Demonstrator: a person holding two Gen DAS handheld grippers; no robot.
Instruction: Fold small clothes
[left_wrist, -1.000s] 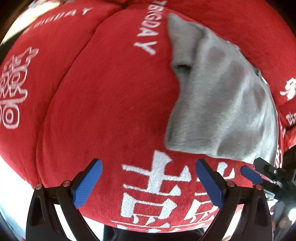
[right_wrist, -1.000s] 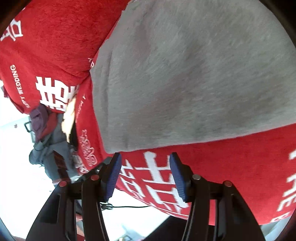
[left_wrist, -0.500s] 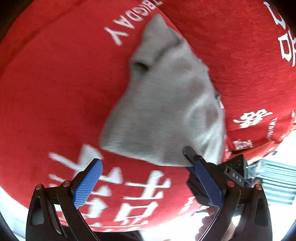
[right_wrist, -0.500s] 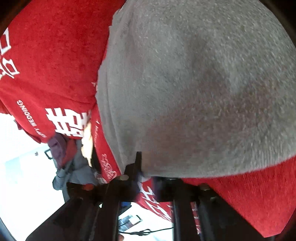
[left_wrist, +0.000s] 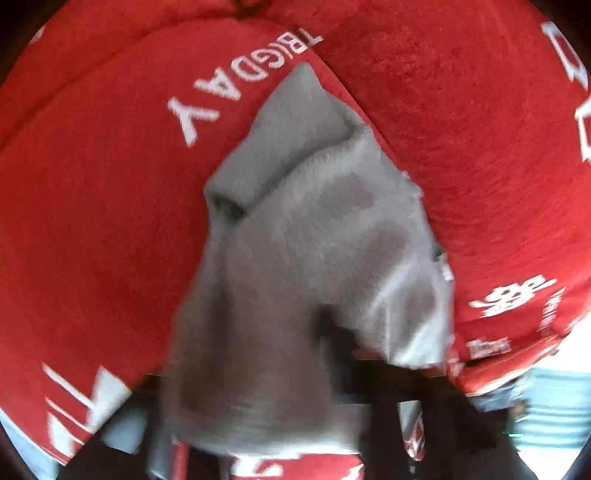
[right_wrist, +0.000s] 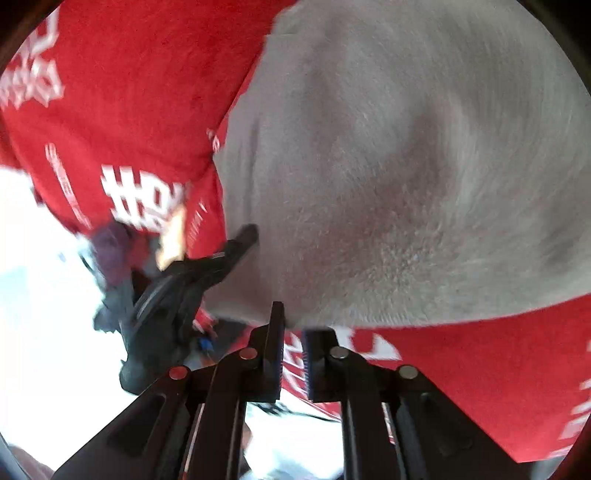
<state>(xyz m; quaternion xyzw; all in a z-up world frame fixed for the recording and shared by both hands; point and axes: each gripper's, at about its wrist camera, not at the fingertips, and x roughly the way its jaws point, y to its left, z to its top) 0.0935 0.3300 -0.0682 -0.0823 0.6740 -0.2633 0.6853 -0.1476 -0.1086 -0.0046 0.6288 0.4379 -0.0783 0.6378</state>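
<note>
No containers visible in either cam, so nothing to report there.

Left wrist cam: grey garment (left_wrist: 306, 280) fills centre, draped over a red plush cover (left_wrist: 92, 240) w/ white lettering, "BIGDAY" reads upside down near top. Near edge of the cloth is lifted toward the lens and blurred, covers most of the bottom of frame. A folded flap/cuff sits at its far end w/ a small dark opening on the left side. Left gripper's own fingers are hidden behind the cloth here, only dark shapes low in frame, can't tell from this view how far they're closed.

Right wrist cam: left gripper (right_wrist: 236, 243) shows at left-centre, dark tip pressed at the garment's left edge, looks pinched on the cloth but pads not clear. Behind it a blurry heap of purple/grey/tan clothes (right_wrist: 122, 254) at the cover's edge, bright white floor area further left. Right gripper (right_wrist: 293, 343) bottom centre, narrow gap between the blue-ribbed pads, garment's near hem (right_wrist: 369, 184) tucked in between them, so it's clamped on the hem. Garment spreads over upper right, red cover (right_wrist: 480, 369) underneath and to the right.

Surface = soft red cushion/sofa cover w/ seams, lumpy not flat. Room beyond is overexposed, no detail.
</note>
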